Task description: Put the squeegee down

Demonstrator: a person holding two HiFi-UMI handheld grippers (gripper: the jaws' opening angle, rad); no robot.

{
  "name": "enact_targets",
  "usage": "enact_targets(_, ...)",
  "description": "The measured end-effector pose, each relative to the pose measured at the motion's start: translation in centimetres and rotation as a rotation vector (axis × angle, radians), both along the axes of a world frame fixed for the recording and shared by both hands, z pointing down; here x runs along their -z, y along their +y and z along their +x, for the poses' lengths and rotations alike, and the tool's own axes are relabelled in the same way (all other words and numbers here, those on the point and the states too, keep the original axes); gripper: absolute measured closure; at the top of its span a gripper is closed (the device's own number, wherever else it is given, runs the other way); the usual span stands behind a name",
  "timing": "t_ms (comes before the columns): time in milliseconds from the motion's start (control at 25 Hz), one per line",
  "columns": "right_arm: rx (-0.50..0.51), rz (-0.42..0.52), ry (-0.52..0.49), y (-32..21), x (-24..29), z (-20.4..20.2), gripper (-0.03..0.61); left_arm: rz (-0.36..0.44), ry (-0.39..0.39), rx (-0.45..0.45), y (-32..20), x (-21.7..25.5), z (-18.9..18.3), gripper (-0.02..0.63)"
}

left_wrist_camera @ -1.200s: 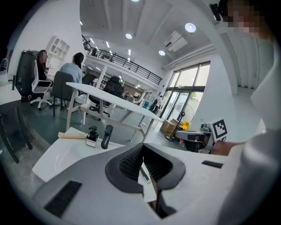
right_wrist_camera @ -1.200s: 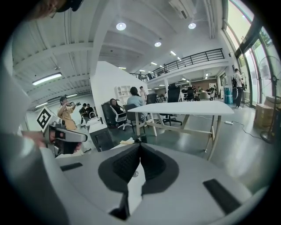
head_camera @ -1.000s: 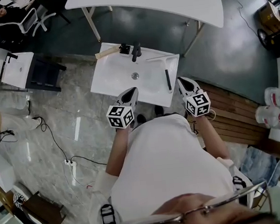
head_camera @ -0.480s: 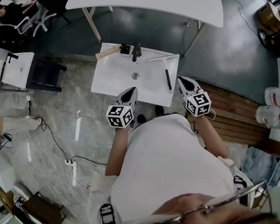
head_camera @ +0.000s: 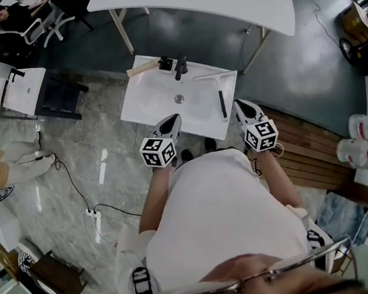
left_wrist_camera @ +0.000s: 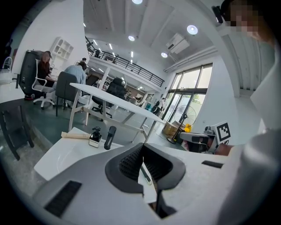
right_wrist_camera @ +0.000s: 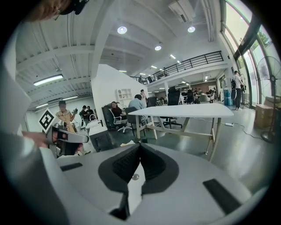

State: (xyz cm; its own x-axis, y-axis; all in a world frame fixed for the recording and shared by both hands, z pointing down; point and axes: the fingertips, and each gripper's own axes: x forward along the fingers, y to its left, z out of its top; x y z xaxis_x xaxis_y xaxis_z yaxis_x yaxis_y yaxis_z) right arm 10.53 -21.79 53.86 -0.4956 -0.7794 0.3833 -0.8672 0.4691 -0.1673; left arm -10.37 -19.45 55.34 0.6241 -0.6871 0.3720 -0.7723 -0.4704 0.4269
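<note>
Left tongs (head_camera: 174,120) (left_wrist_camera: 142,146) – jaws closed together, nothing between them. Right tongs (head_camera: 240,105) (right_wrist_camera: 139,144) – jaws likewise closed and empty. Both hang side by side at the near edge of the white basin (head_camera: 148,98).

The squeegee (head_camera: 222,103) (left_wrist_camera: 147,173) lies flat on the right part of the basin, black handle toward the person and blade along the far rim. It sits just ahead of the right tongs, clear of them, and ahead and to the right of the left tongs.

Further on: the drain (head_camera: 178,99), then the black faucet (head_camera: 180,66) at the far rim, then a white table (head_camera: 190,2).
</note>
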Motion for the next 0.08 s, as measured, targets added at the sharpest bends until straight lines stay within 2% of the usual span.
enact_targets(80,-0.002,0.001,-0.001,-0.04,-0.03,-0.05,0.574,0.001,0.000,0.000,-0.02,-0.10,-0.10,0.609)
